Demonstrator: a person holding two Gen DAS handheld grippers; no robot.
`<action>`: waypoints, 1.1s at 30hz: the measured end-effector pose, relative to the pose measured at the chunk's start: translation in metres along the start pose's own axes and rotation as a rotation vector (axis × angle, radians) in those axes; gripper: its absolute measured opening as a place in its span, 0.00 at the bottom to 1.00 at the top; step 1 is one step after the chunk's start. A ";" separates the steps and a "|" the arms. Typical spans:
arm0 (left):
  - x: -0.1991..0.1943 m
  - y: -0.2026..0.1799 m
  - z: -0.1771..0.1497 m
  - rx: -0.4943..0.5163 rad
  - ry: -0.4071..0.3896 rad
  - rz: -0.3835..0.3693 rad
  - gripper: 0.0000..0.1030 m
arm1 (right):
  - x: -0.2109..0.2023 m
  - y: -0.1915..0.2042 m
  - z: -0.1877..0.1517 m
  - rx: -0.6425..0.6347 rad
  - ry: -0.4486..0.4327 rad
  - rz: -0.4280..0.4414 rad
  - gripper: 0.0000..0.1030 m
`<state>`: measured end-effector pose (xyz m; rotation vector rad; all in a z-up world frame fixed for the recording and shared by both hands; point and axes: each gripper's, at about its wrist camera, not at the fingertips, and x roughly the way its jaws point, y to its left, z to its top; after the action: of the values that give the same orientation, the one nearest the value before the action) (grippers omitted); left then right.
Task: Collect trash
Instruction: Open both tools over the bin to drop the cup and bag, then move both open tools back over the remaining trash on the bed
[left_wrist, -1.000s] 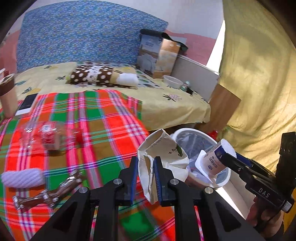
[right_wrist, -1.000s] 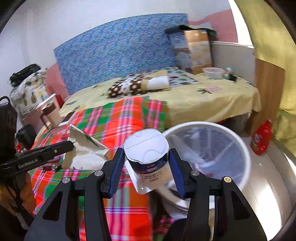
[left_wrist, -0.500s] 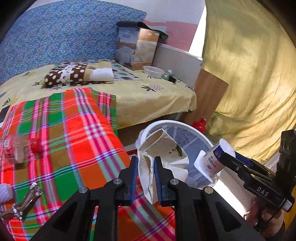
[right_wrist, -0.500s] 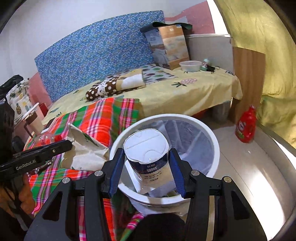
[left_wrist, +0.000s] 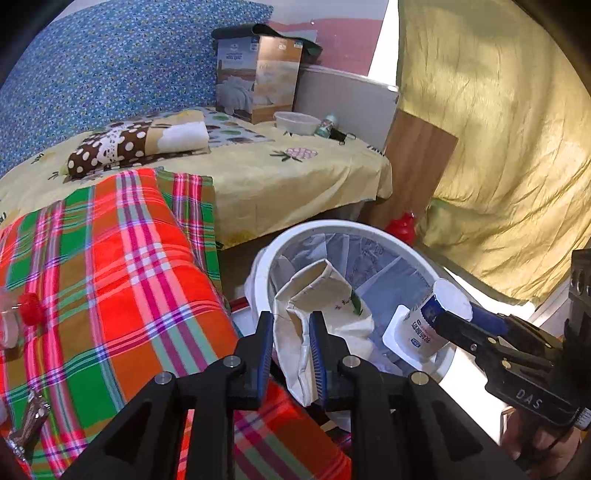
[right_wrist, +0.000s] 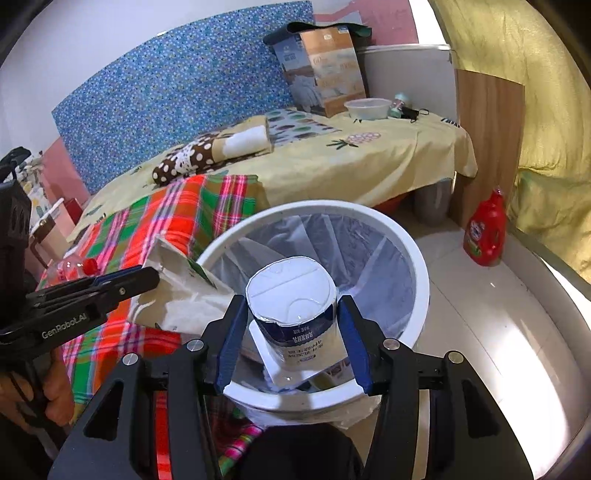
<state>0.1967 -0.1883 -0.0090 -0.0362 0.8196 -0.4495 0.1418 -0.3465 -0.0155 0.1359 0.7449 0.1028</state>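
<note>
- One left gripper (left_wrist: 291, 343), jaws clenched on one crumpled paper bag (left_wrist: 325, 295) over the white bin (right_wrist: 417, 266).
- One right gripper (right_wrist: 293, 343), jaws grasping one yogurt cup (right_wrist: 295, 314) above that bin.

A lived-in home bedroom is showing here. A bed under a pale yellow printed sheet (right_wrist: 369, 162) is filling the middle, with a red-and-green plaid blanket (left_wrist: 110, 266) lying across it and a brown polka-dot pillow (right_wrist: 192, 158) resting near a blue floral padded headboard (right_wrist: 177, 92). A yellow fabric curtain (left_wrist: 498, 147) is hanging at the right, and a red plastic detergent bottle (right_wrist: 485, 232) is standing on the glossy white tiled floor (right_wrist: 480, 314).
</note>
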 end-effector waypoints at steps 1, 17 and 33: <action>0.004 -0.001 0.000 -0.001 0.005 -0.001 0.20 | 0.000 -0.001 -0.001 0.000 0.003 -0.004 0.51; -0.011 0.003 0.001 -0.017 -0.044 -0.017 0.34 | -0.014 -0.002 -0.001 -0.001 -0.034 -0.001 0.58; -0.061 0.028 -0.033 -0.061 -0.068 0.025 0.34 | -0.027 0.041 -0.007 -0.082 -0.056 0.086 0.58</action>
<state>0.1478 -0.1337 0.0056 -0.0970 0.7658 -0.3980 0.1154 -0.3089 0.0043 0.0924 0.6783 0.2105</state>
